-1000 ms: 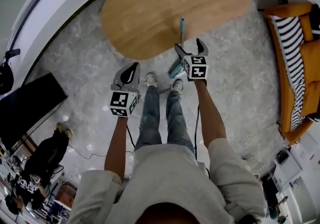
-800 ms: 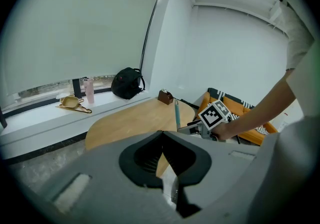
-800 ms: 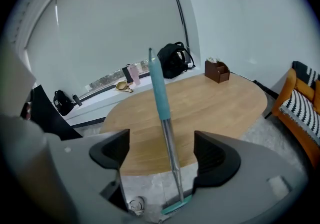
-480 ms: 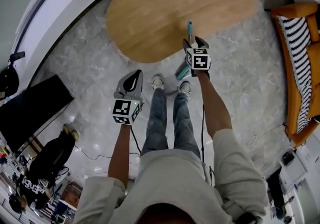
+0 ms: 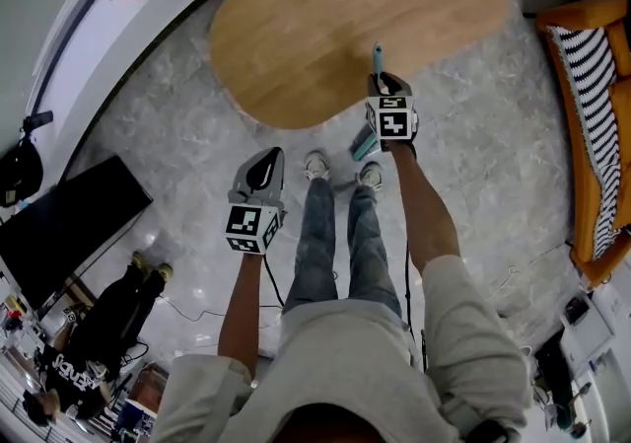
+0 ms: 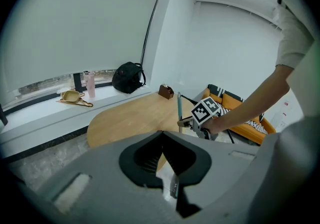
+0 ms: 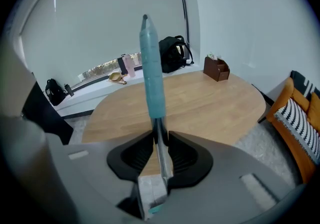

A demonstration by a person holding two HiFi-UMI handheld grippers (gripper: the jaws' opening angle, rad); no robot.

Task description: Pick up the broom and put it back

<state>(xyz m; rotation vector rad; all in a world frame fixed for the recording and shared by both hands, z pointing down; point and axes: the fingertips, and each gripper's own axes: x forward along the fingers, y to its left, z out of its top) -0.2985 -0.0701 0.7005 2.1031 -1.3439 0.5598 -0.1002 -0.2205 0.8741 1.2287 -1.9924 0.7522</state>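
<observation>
The broom (image 5: 376,58) stands upright at the near edge of the oval wooden table (image 5: 296,27). It has a teal grip on top, a thin metal shaft and a teal head (image 5: 363,144) on the floor by the person's right foot. My right gripper (image 5: 385,86) has just been closing, and its pads now press on the metal shaft (image 7: 159,143) just below the teal grip (image 7: 151,78). My left gripper (image 5: 263,161) hangs lower left of it over the floor, jaws together and empty (image 6: 161,133). The left gripper view shows the broom (image 6: 179,106) and the right gripper (image 6: 188,124) ahead.
An orange sofa with a striped cushion (image 5: 592,135) stands at the right. A black screen (image 5: 69,224) lies at the left. A brown box (image 7: 216,68) sits on the table's far end and a black bag (image 7: 175,53) on the window ledge. The person's feet (image 5: 340,171) are beside the broom head.
My right gripper came down onto the broom's shaft and its jaws went from wide apart to closed on it. The left gripper has hardly moved.
</observation>
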